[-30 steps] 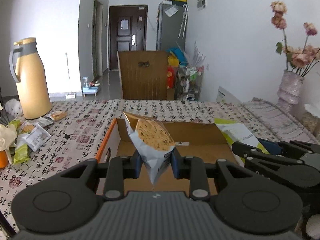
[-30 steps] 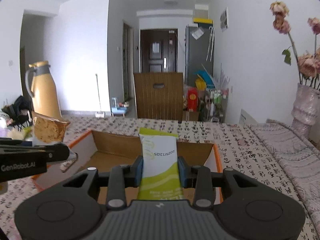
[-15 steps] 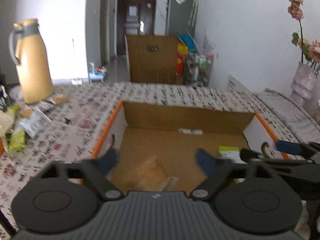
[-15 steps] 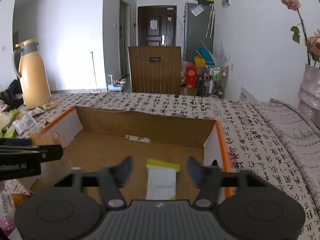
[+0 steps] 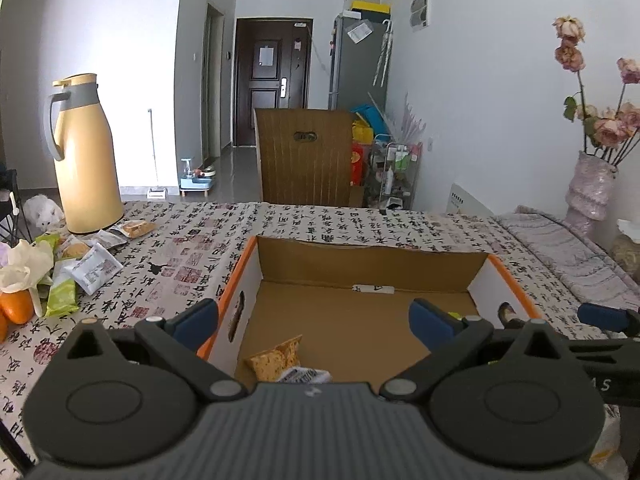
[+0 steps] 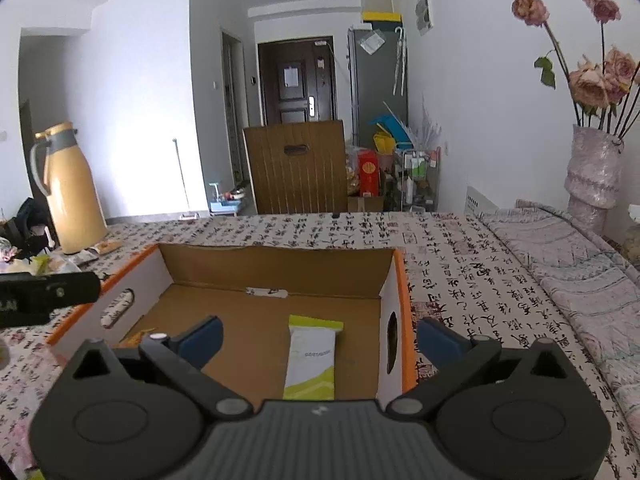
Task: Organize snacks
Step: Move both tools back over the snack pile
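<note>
Ahead of you a dark panelled door [image 5: 272, 80] closes the far end of a narrow hallway between white walls [image 5: 472, 92]. Daylight washes in from the left and glares on the grey floor [image 5: 240, 172]. You see a tall grey cabinet [image 5: 358, 60] to the right of the door, with a yellow box [image 5: 370, 7] on top. A brown chair back [image 5: 306, 156] stands at the far edge of the table, which wears a cloth printed with calligraphy [image 5: 320, 220]. On your right a pale vase [image 6: 592, 172] holds dried roses [image 6: 596, 76]; on your left stands a tan thermos jug [image 5: 82, 152].
</note>
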Demonstrator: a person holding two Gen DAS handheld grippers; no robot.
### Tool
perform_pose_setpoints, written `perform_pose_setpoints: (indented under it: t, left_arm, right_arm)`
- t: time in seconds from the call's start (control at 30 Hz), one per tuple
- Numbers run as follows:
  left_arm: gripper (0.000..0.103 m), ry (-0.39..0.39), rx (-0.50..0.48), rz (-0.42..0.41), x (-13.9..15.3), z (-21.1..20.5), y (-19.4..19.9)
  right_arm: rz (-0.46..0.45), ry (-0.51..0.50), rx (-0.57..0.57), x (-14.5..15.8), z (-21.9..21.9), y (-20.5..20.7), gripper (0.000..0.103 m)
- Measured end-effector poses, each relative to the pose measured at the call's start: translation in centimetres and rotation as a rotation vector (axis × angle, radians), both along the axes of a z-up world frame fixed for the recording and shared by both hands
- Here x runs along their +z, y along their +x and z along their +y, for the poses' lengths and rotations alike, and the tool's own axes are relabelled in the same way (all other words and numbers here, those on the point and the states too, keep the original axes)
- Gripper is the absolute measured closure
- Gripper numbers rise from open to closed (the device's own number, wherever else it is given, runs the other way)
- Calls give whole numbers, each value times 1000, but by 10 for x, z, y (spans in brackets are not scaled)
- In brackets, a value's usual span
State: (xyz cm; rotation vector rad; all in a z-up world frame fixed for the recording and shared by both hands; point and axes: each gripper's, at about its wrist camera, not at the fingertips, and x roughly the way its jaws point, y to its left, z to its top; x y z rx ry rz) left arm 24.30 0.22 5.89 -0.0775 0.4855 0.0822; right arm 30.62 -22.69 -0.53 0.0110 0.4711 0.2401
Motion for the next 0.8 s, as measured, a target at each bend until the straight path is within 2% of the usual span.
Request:
perform_pose_setpoints:
  t: [0.37, 0.53, 0.8]
  left_arm:
    - [0, -1, -25, -25, -4, 4, -62]
    - [0, 8, -41, -14, -16, 7, -86]
    - [0, 25, -49, 18, -41, 14, -121]
  right_arm:
    - [-83, 9, 48, 4, -8, -80, 0]
    - [-73, 39, 65, -8, -16, -109, 0]
    - [-47, 30, 67, -33, -25, -146, 0]
